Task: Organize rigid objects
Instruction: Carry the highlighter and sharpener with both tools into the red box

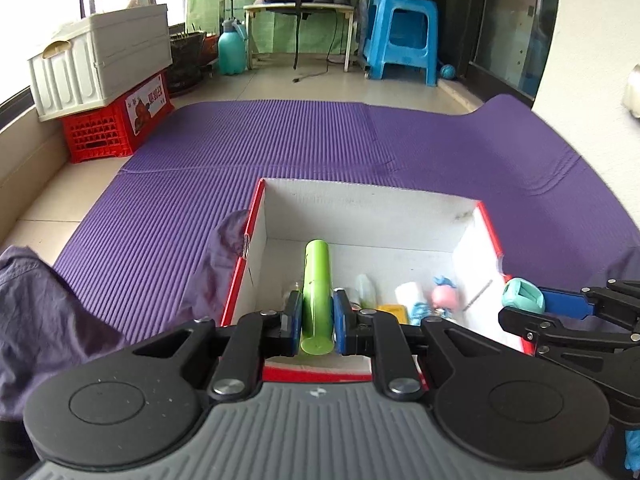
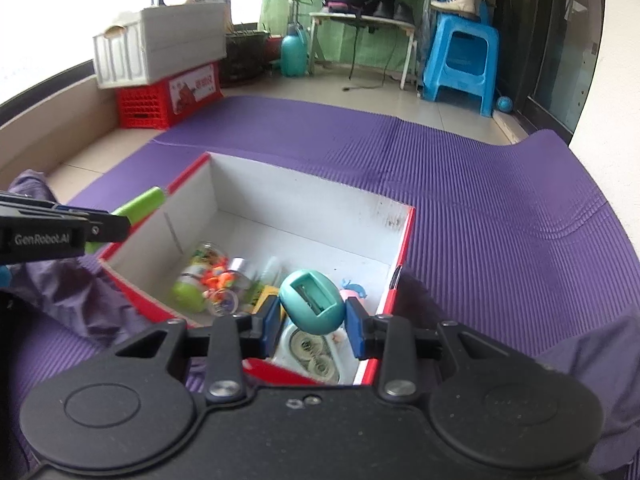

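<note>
A red-edged white box (image 1: pixel 476 240) (image 2: pixel 208 200) sits on the purple mat (image 1: pixel 200 160) (image 2: pixel 480 184). My left gripper (image 1: pixel 316 322) is shut on a green cylinder (image 1: pixel 316 296), held above the box's near end; the cylinder also shows in the right wrist view (image 2: pixel 140 206). My right gripper (image 2: pixel 312 316) is shut on a teal egg-shaped sharpener (image 2: pixel 312 302), above the box's near right corner; it shows too in the left wrist view (image 1: pixel 522 296). Inside the box lie a jar of colourful bits (image 2: pixel 208 276), a small bottle (image 1: pixel 366 290), a pink toy (image 1: pixel 444 294) and other small items.
A grey bin on a red crate (image 1: pixel 112 128) stands at the far left. A blue stool (image 1: pixel 402 36), a teal sprayer (image 1: pixel 232 46) and a small table (image 1: pixel 300 10) stand behind the mat. Purple cloth (image 1: pixel 48 312) lies left of the box.
</note>
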`<action>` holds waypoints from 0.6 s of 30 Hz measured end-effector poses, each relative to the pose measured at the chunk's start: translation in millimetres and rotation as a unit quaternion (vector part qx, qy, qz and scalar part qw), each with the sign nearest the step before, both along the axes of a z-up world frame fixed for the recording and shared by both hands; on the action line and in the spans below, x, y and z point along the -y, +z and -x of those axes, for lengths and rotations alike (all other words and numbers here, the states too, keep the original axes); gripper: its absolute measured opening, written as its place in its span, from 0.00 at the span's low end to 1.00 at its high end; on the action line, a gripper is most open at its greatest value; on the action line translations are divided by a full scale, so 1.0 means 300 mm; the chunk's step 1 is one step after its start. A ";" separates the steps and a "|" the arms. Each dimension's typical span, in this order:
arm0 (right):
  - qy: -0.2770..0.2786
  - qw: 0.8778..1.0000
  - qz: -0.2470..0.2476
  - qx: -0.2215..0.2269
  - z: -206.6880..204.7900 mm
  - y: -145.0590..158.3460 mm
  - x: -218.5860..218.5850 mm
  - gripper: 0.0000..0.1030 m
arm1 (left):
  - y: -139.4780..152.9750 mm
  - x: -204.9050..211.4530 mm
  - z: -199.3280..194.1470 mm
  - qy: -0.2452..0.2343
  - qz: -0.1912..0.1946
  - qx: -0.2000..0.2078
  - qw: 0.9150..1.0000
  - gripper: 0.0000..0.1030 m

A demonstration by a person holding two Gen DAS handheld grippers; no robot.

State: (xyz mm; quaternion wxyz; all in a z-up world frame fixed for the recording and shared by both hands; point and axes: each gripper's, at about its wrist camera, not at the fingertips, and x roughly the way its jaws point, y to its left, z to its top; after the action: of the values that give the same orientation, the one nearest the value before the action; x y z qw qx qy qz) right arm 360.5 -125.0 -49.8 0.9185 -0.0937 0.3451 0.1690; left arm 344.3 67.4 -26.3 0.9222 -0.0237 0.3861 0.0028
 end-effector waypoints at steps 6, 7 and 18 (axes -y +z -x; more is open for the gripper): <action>-0.003 1.000 0.012 -0.021 -0.123 -0.071 -0.041 0.33 | -0.083 -0.016 -0.148 0.000 -0.002 -0.036 0.999 0.15; -0.004 1.000 0.014 -0.026 -0.145 -0.087 -0.051 0.33 | -0.097 -0.017 -0.170 -0.001 -0.002 -0.041 0.999 0.15; 0.004 0.996 0.032 -0.083 -0.283 -0.250 -0.129 0.33 | -0.236 -0.002 -0.326 -0.009 0.004 -0.071 0.997 0.15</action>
State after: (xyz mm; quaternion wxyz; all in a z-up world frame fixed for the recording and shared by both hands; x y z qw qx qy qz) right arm 445.5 -86.4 -124.8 0.8826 -0.1094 0.4252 0.1685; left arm 442.0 68.0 -97.0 0.8924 -0.0238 0.4505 -0.0060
